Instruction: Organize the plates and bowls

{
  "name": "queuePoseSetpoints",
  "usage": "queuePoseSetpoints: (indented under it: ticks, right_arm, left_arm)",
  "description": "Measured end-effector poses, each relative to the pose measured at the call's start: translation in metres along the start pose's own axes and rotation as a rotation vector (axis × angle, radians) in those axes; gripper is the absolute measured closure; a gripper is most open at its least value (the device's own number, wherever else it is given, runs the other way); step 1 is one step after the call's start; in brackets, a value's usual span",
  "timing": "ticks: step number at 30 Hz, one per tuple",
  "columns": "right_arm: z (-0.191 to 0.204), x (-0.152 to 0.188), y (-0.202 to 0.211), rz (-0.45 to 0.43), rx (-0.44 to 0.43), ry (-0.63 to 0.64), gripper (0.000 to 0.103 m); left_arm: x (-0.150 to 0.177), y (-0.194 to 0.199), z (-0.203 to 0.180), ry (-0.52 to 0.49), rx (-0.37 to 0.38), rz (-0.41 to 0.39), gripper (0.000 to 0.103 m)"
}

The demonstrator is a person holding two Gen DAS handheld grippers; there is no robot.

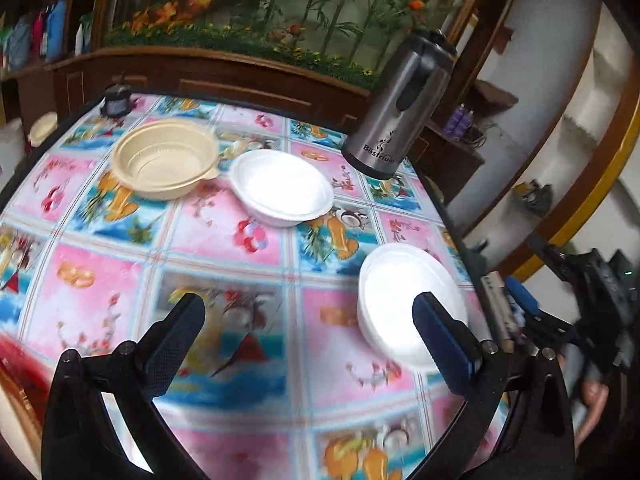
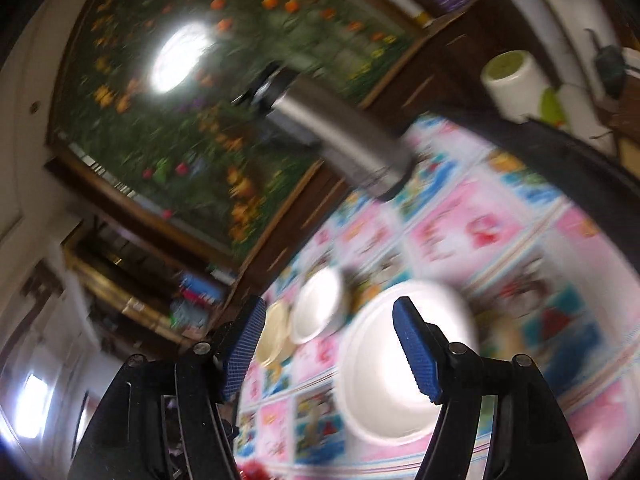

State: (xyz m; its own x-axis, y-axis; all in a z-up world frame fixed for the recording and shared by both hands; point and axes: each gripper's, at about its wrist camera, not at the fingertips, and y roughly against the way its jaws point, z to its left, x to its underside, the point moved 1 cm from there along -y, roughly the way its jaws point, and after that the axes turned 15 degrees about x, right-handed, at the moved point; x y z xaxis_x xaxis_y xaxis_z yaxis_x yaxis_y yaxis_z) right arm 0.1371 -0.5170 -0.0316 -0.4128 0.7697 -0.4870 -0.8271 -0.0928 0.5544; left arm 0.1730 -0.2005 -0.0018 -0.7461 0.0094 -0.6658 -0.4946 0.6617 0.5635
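Both the left hand-held gripper and the right hand-held gripper gape empty above the surface. The nearest foam plate looks featherlight, crushable; I'd pinch its rim gently.

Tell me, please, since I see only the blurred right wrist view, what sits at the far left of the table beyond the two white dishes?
Observer: A round beige plastic bowl, upright and empty, beside the white foam bowl.
Operator: Is the left gripper holding anything?
Observer: No, the left gripper is open above the patterned tablecloth.
Operator: Where is the steel flask?
Observer: The tall steel thermos flask stands at the table's far edge, apart from the bowls.
Operator: And the nearest white foam plate?
Observer: The white foam plate lies near the right edge.
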Motion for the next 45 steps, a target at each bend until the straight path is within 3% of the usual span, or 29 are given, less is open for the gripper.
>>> queuePoseSetpoints:
  ticks: [6, 10, 14, 19, 24, 29, 34, 38, 45]
  right_arm:
    - [-0.013, -0.003, -0.012, 0.028, 0.101, 0.045, 0.034]
    - [-0.01, 0.007, -0.018, 0.053, 0.144, 0.107, 0.034]
    - [-0.015, 0.01, -0.025, 0.05, 0.205, 0.121, 0.034]
    - [-0.016, 0.017, -0.03, 0.05, 0.274, 0.119, 0.034]
    - [-0.009, 0.023, -0.029, 0.021, 0.291, 0.122, 0.034]
    - [-0.002, 0.028, -0.033, -0.005, 0.312, 0.148, 0.034]
    - [-0.006, 0.028, -0.039, 0.02, 0.351, 0.161, 0.034]
    - [-0.006, 0.03, -0.042, 0.032, 0.374, 0.174, 0.034]
    - [-0.011, 0.032, -0.047, 0.064, 0.408, 0.174, 0.034]
  left_arm:
    - [0.006, -0.051, -0.038, -0.164, -0.127, -0.019, 0.0]
    - [0.01, -0.067, -0.032, -0.166, -0.128, -0.054, 0.0]
    - [0.01, -0.076, -0.021, -0.132, -0.079, 0.008, 0.0]
    - [0.013, -0.07, -0.028, -0.144, -0.001, 0.008, 0.0]
    - [0.019, -0.077, -0.029, -0.202, 0.012, 0.032, 0.0]
    - [0.017, -0.083, -0.018, -0.098, 0.126, 0.102, 0.0]
    - [0.019, -0.082, -0.017, -0.096, 0.143, 0.114, 0.0]
    - [0.02, -0.084, -0.017, -0.071, 0.202, 0.136, 0.0]
    - [0.022, -0.089, -0.014, -0.068, 0.178, 0.153, 0.0]
